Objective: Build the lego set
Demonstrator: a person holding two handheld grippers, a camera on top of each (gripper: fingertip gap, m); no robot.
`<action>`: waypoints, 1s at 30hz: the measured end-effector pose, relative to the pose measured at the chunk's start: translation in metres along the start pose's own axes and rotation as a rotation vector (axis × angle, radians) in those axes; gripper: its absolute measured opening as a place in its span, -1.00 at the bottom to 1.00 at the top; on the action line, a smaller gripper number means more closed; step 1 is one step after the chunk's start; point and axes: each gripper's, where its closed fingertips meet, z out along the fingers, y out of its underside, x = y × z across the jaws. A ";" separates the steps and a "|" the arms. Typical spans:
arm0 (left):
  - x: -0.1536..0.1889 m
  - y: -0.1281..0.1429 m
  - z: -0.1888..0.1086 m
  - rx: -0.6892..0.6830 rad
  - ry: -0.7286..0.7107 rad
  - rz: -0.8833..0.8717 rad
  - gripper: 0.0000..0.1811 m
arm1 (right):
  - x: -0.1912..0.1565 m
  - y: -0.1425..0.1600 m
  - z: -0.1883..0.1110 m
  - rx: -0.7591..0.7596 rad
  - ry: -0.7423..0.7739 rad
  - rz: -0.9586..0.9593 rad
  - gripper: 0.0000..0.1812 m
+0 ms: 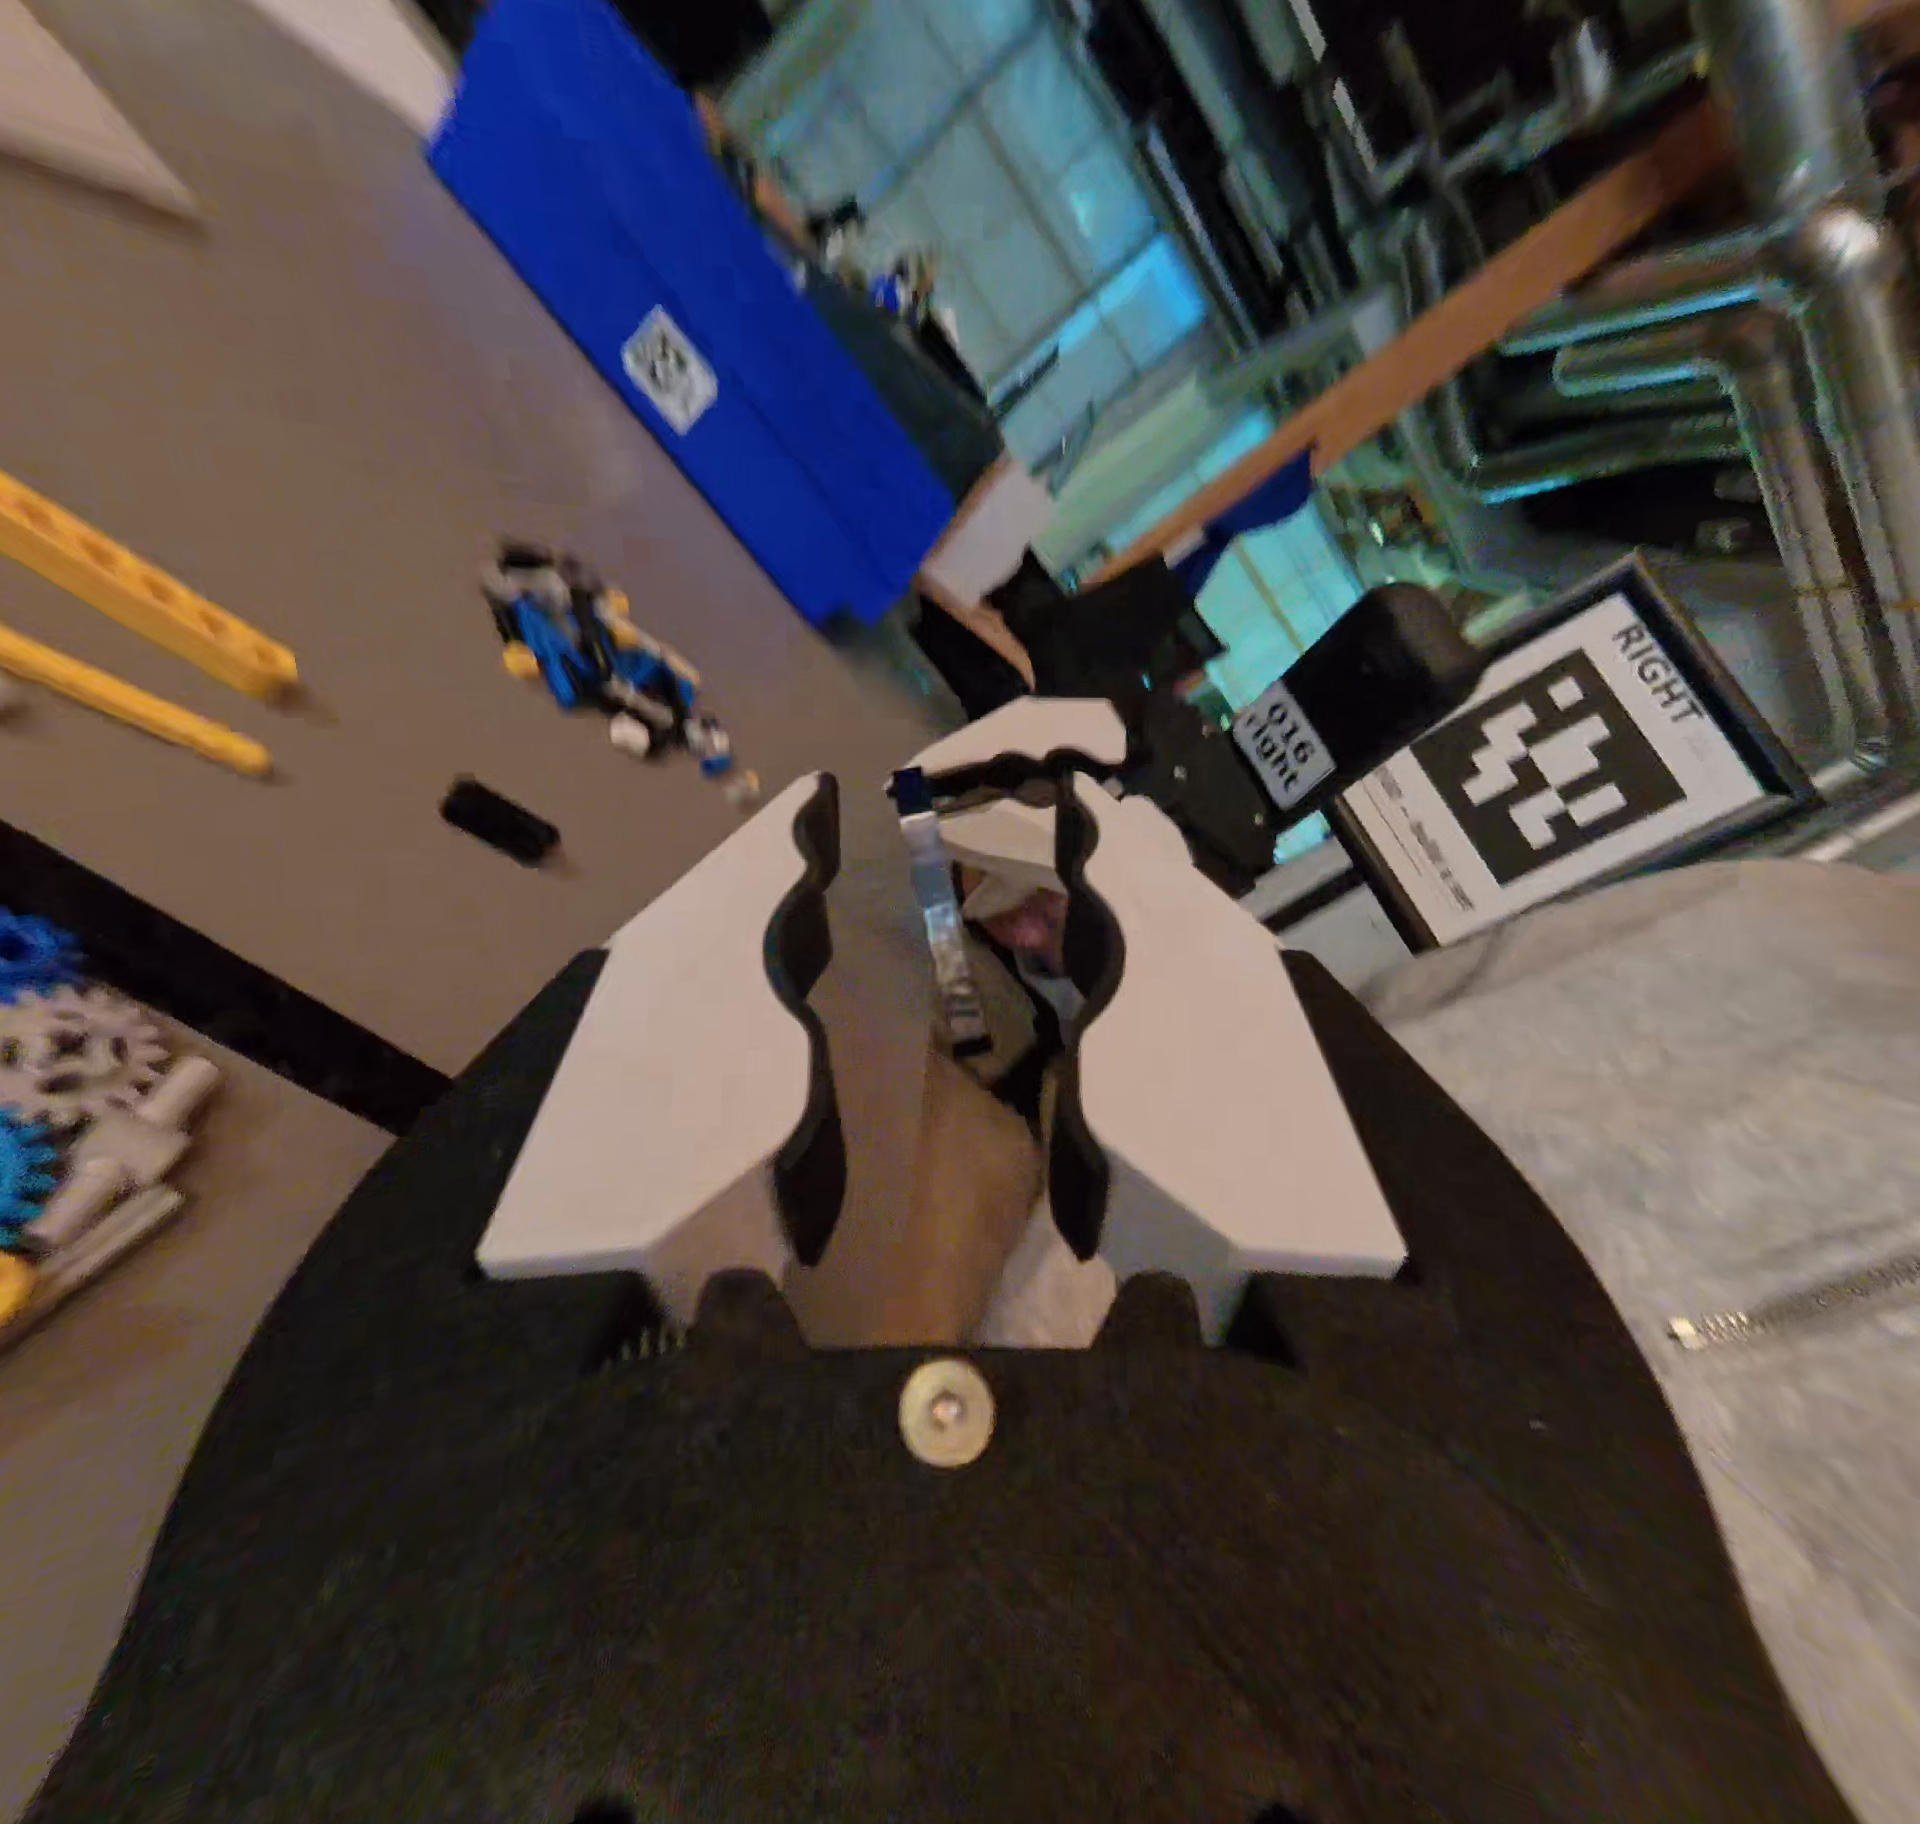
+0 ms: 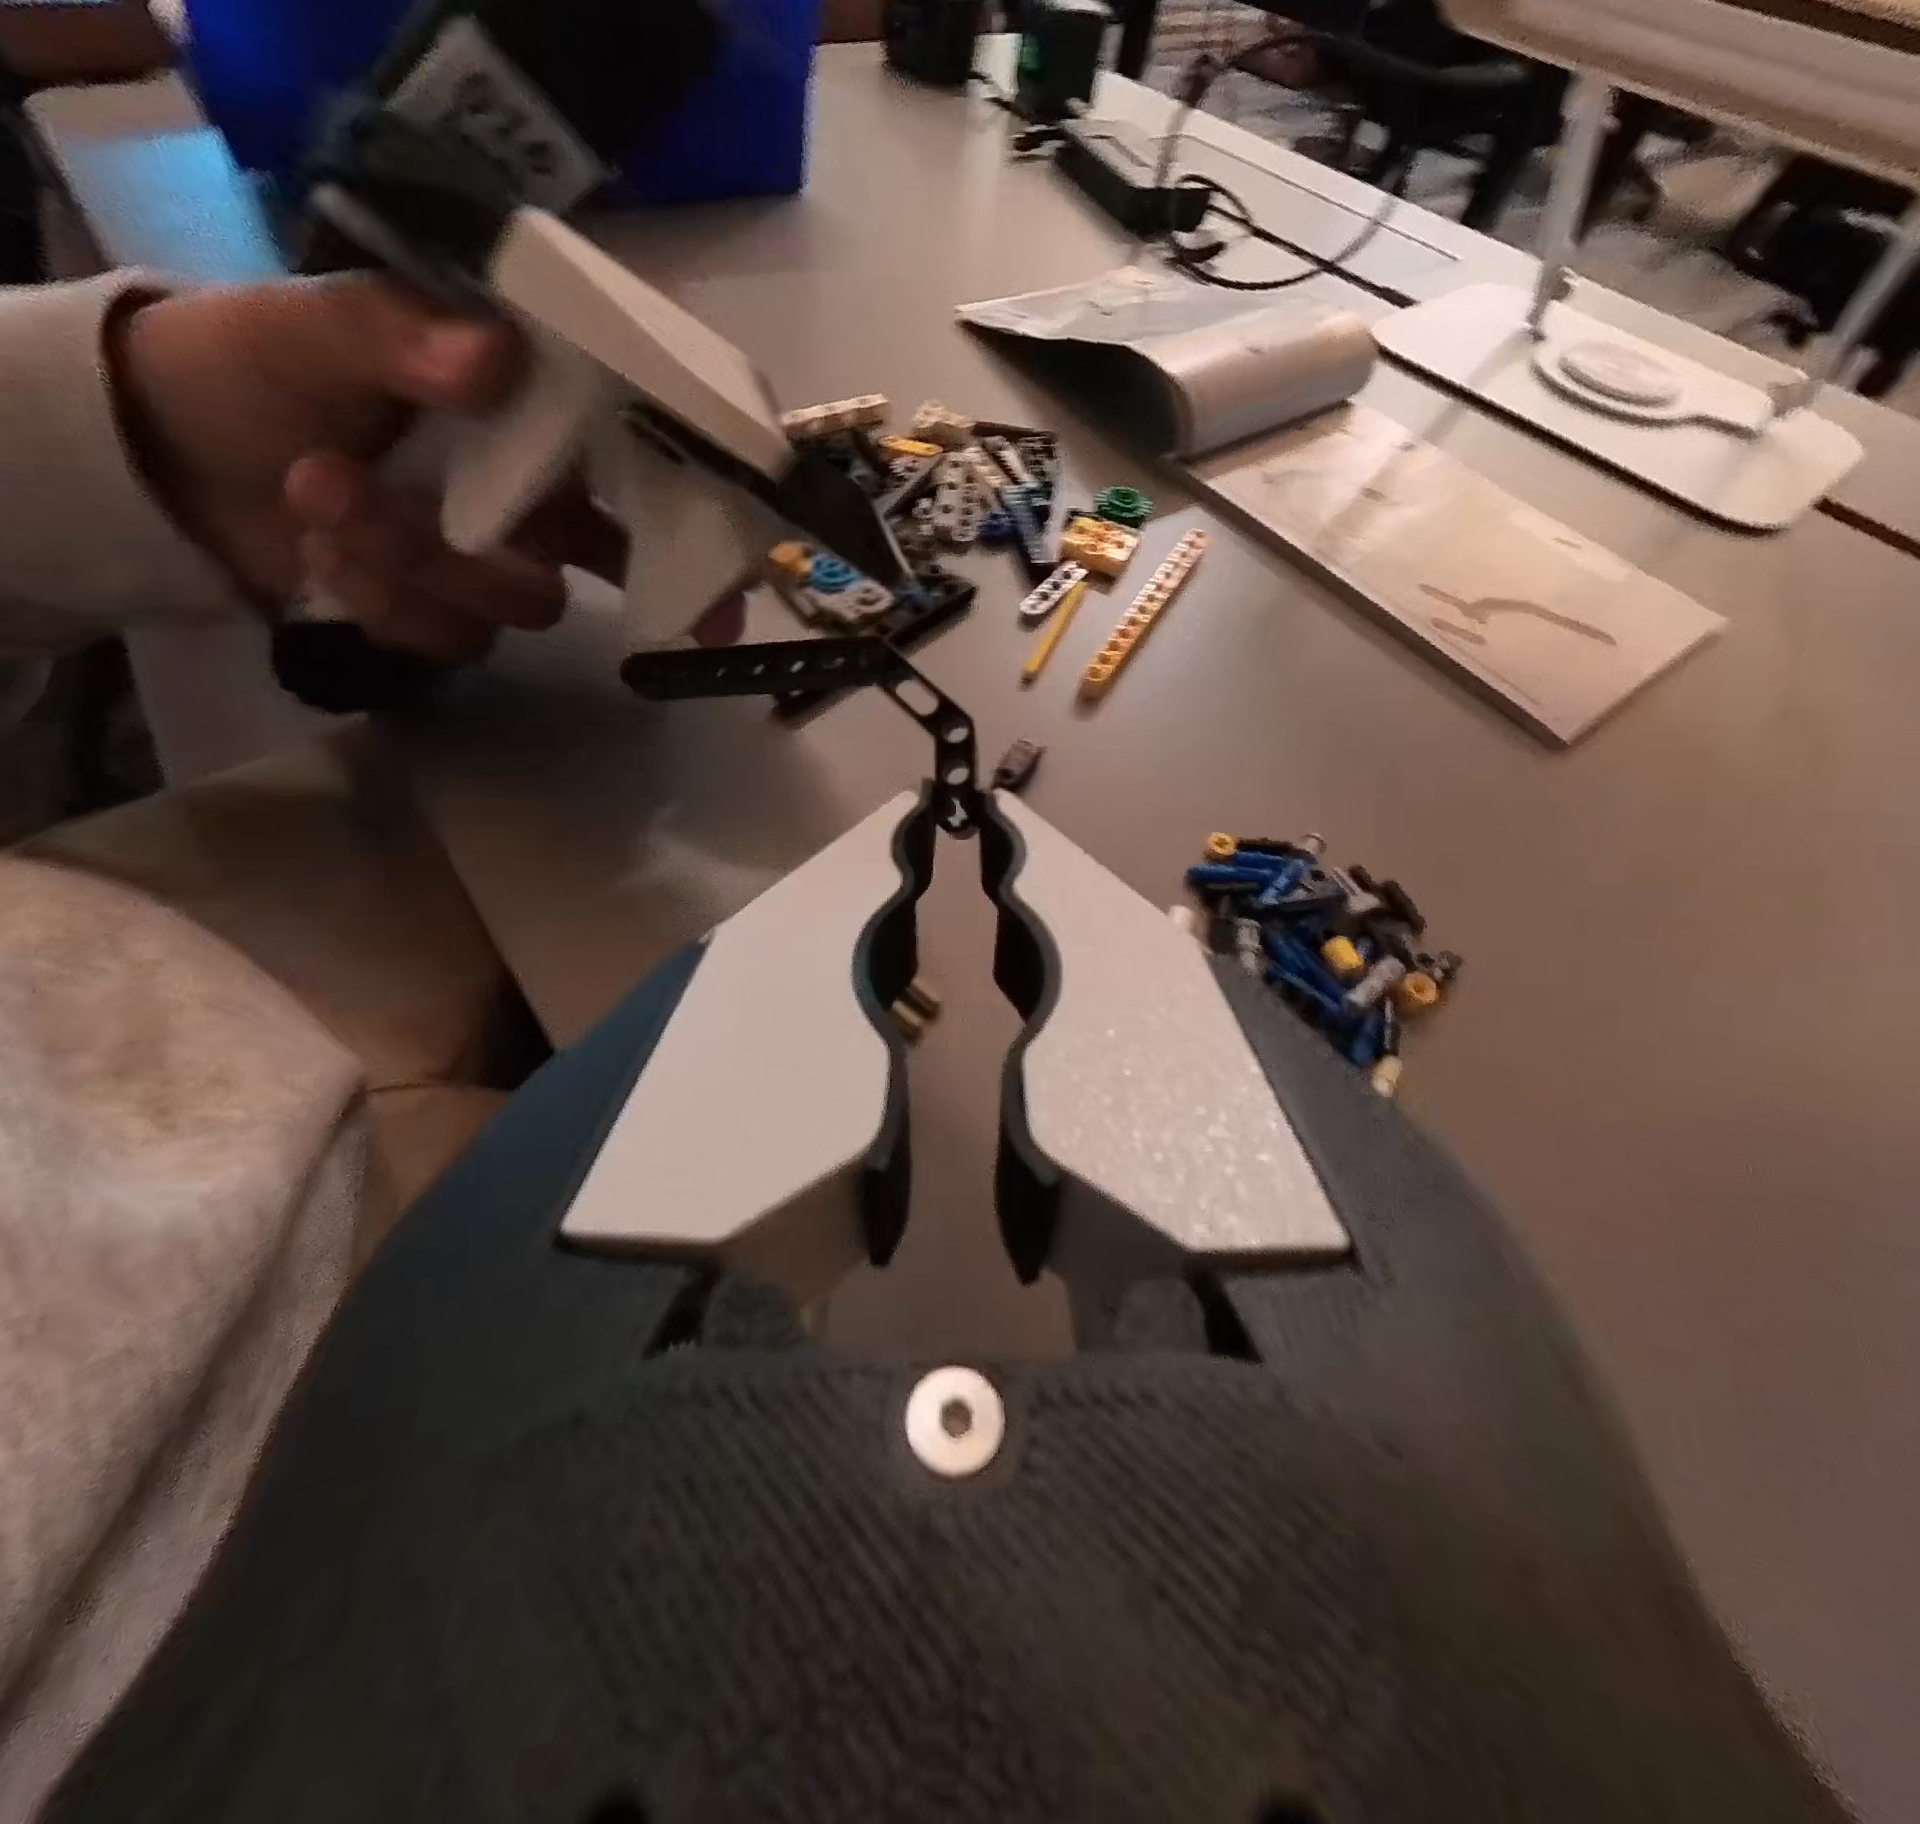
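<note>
My right gripper (image 2: 958, 810) is shut on one end of a black angled lego beam (image 2: 769, 668), which it holds above the grey table (image 2: 1558, 995). The beam's long arm points left, towards my left gripper (image 1: 951, 798). My left gripper is open, with nothing gripped. Between its fingers I see the right gripper (image 1: 1023, 735) head-on and a thin shiny strip (image 1: 935, 901), likely the beam edge-on. In the right wrist view a hand (image 2: 312, 486) holds the left gripper (image 2: 665, 424) tilted above a pile of mixed lego parts (image 2: 966, 496).
A heap of blue and black pins (image 2: 1320, 933) lies right of my right gripper, also in the left wrist view (image 1: 603, 652). Nearby lie yellow beams (image 2: 1143, 611), a small black piece (image 2: 1018, 761), a booklet (image 2: 1455, 569), a plastic bag (image 2: 1174, 361), a blue bin (image 2: 499, 60) and gears (image 1: 62, 1099). The gap from one gripper's tips to the other's is roughly 5 centimetres.
</note>
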 end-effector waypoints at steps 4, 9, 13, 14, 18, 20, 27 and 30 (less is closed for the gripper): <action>0.001 -0.031 -0.016 0.186 -0.045 0.119 -0.55 | 0.027 -0.007 -0.010 0.092 0.041 0.241 -0.93; 0.010 -0.032 -0.012 0.227 -0.004 0.131 -0.60 | 0.030 -0.026 -0.020 0.275 -0.114 0.572 -0.95; 0.013 -0.009 0.008 0.116 -0.056 0.258 -0.62 | 0.010 -0.036 -0.014 0.307 -0.240 0.666 -0.94; 0.017 -0.005 0.012 0.102 -0.056 0.293 -0.61 | 0.004 -0.036 -0.010 0.296 -0.258 0.684 -0.94; 0.025 -0.004 0.018 0.137 -0.068 0.337 -0.71 | -0.015 -0.031 0.003 0.241 -0.275 0.696 -0.94; 0.023 -0.006 0.018 0.161 -0.070 0.309 -0.75 | -0.018 -0.031 0.006 0.227 -0.247 0.664 -0.94; 0.017 -0.005 0.020 0.223 -0.021 0.056 -0.83 | -0.004 -0.031 0.003 0.195 0.019 0.342 -0.94; 0.015 -0.004 0.022 0.261 -0.019 -0.015 -0.87 | -0.002 -0.035 0.001 0.185 0.119 0.194 -0.94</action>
